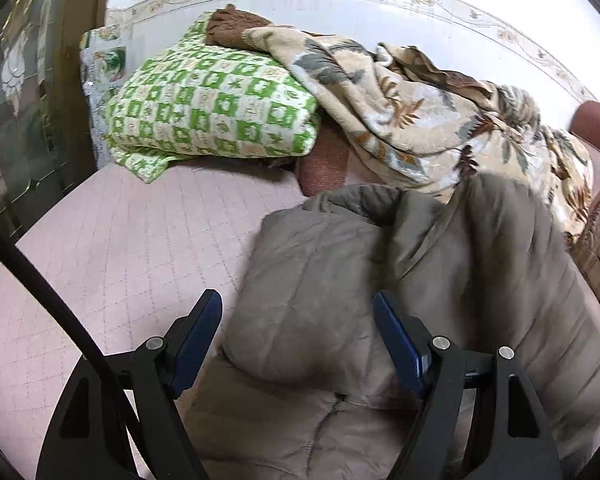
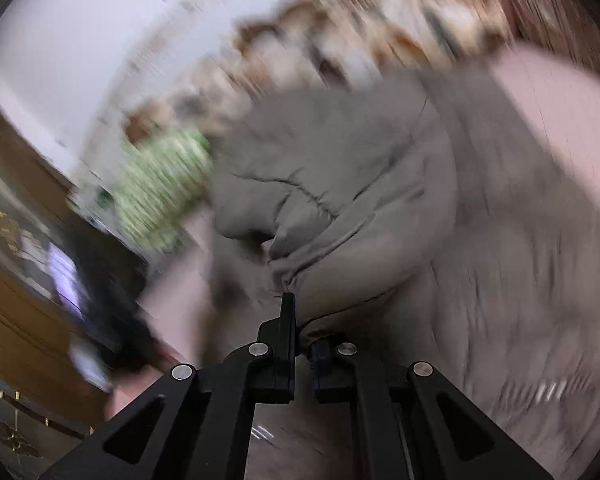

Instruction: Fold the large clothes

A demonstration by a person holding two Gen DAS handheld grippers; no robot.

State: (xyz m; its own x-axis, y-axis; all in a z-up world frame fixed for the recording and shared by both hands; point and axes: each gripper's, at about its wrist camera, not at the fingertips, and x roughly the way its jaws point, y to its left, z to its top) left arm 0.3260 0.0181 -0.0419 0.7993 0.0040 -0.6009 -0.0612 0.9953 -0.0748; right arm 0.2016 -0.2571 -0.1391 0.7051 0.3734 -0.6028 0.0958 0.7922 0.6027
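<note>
My right gripper (image 2: 296,320) is pinched tight on the padded grey-brown quilted jacket (image 2: 340,184), though everything beyond looks blurred; my left gripper (image 1: 298,312) hangs wide open over the jacket, gripping nothing.

Motion-blurred green checked blanket (image 2: 164,188), floral blanket (image 2: 340,36)

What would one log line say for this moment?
left gripper: open over jacket | right gripper: shut on jacket fold | bed: quilt, blanket behind
</note>
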